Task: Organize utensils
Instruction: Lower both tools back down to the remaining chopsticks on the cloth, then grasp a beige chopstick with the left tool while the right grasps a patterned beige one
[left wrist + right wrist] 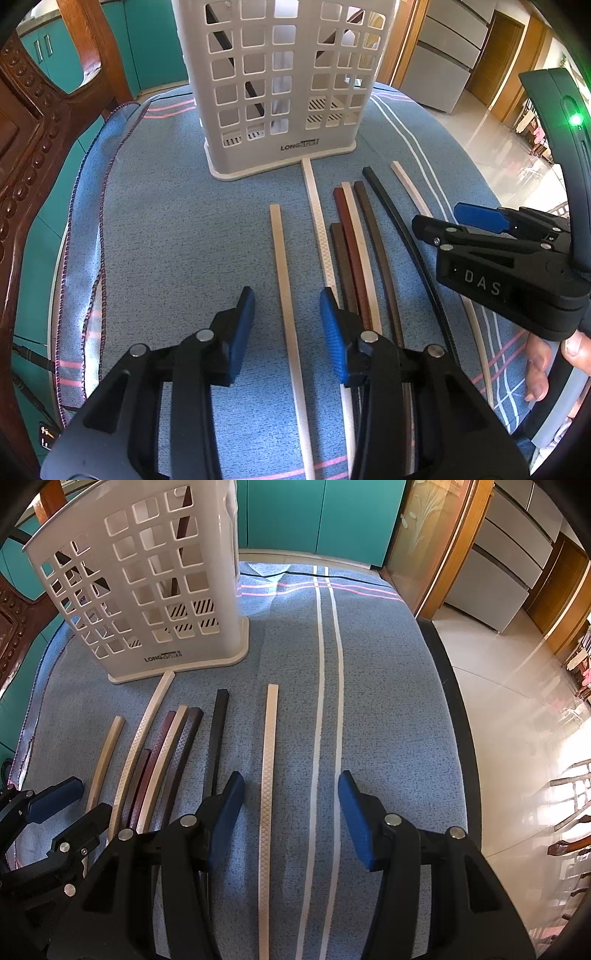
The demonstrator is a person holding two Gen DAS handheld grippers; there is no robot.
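Each black hand-held gripper (287, 325) has ribbed blue pads (332, 332) and silver screws.

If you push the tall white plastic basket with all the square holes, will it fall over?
The tall white plastic basket looks light, since its walls are mostly holes, so a push high up might tip it. Its wider flat base sits on the blue cloth, so a low push would probably just slide it. The dark chopstick leaning inside adds little weight.

2 wrist views, angled down, sharing basket (280, 88)
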